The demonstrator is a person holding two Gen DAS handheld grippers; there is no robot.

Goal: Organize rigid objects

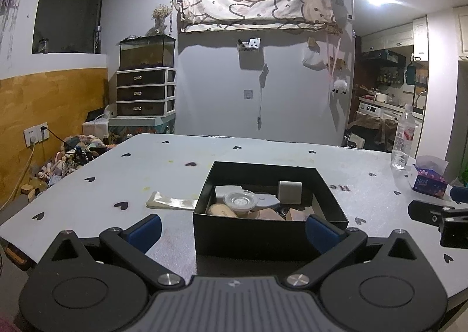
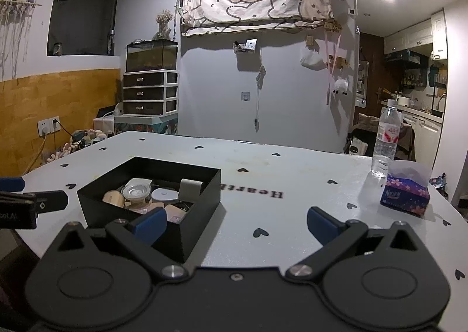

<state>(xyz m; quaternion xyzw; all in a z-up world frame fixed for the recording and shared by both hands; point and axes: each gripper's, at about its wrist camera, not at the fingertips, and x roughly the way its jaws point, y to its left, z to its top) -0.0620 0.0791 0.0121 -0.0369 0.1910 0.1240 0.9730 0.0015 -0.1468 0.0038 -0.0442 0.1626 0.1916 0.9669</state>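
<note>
A black open box (image 1: 263, 237) stands on the white heart-print table (image 1: 117, 174) and holds several small rigid items: a clear round lid (image 1: 240, 200), a grey block (image 1: 289, 191), wooden pieces (image 1: 220, 210). My left gripper (image 1: 232, 229) is open and empty just in front of the box. The box also shows in the right wrist view (image 2: 201, 200) at the left. My right gripper (image 2: 235, 222) is open and empty above bare table, right of the box. The right gripper's body (image 1: 438, 216) shows at the right edge of the left wrist view.
A flat clear packet (image 1: 171, 201) lies left of the box. A water bottle (image 2: 386, 142) and a tissue pack (image 2: 406, 194) stand at the table's right side. Drawers with a tank (image 1: 146, 83) stand against the far wall.
</note>
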